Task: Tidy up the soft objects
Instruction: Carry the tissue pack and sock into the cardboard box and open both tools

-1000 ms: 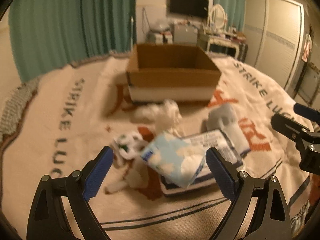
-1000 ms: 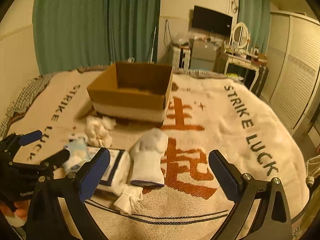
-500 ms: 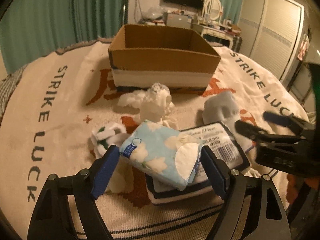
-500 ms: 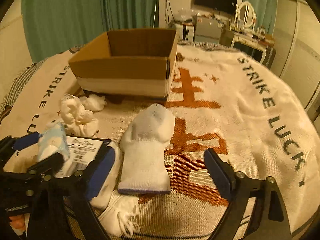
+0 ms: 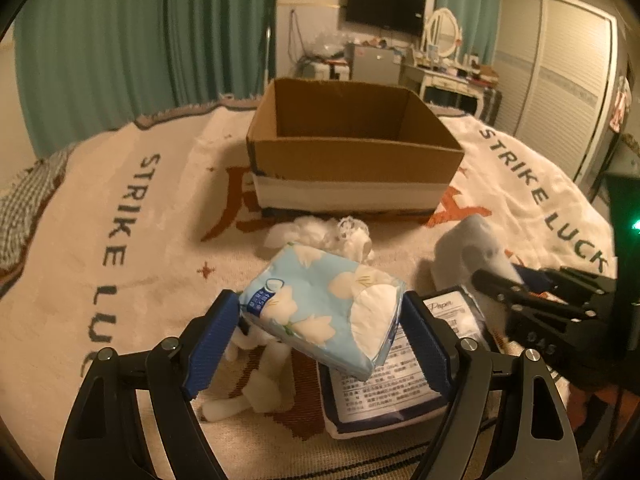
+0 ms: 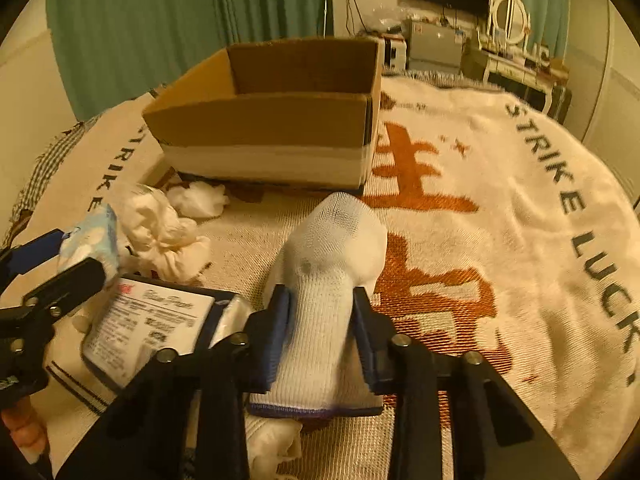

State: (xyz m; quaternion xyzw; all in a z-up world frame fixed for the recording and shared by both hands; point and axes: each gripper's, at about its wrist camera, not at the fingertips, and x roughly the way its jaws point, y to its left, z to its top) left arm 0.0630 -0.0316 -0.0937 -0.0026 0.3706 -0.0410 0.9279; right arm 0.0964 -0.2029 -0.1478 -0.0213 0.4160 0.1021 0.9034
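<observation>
My left gripper [image 5: 320, 336] is shut on a light-blue flowered tissue pack [image 5: 320, 312] and holds it just above the blanket. My right gripper [image 6: 322, 328] is shut on a white sock [image 6: 332, 264], with the sock's toe pointing toward the open cardboard box [image 6: 272, 120]. The box [image 5: 352, 160] stands straight ahead in the left wrist view. The tissue pack also shows in the right wrist view [image 6: 90, 240], between the left gripper's fingers at the left edge. The right gripper shows in the left wrist view [image 5: 536, 300] at the right.
A larger tissue package with a printed label [image 5: 392, 372] lies under the pack, also in the right wrist view [image 6: 152, 324]. Crumpled white cloths [image 6: 160, 236] and a white wad [image 6: 200, 200] lie before the box. A "STRIKE LUCK" blanket [image 6: 520, 200] covers the bed.
My left gripper closed on the tissue pack and lifted it slightly. My right gripper moved forward and closed on the white sock.
</observation>
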